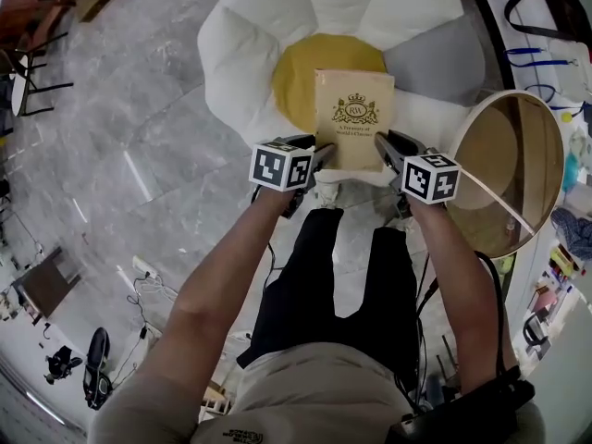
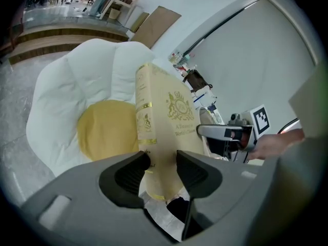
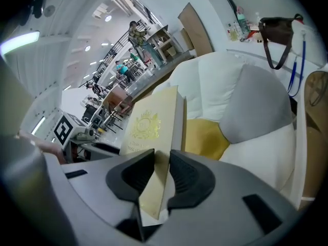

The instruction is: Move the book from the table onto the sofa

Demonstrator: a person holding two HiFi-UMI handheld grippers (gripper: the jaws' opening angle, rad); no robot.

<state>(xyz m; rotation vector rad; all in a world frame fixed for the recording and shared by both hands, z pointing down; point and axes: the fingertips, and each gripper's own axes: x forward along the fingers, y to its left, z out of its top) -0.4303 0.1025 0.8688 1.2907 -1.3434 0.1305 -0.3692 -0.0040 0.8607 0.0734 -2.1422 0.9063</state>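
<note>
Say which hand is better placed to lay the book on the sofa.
Probably the left gripper: it clamps the book at its spine, the right gripper at the page edge. Both are over the sofa.

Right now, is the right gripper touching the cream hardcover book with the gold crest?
Touching. Right gripper view: the right gripper clamps the cream hardcover book, no gap.

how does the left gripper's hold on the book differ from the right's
The left gripper clamps the book at its spine edge; the right gripper clamps its page edge. In the head view the left gripper sits at the book's lower left corner, the right gripper at its lower right. Both are shut on the book.
</note>
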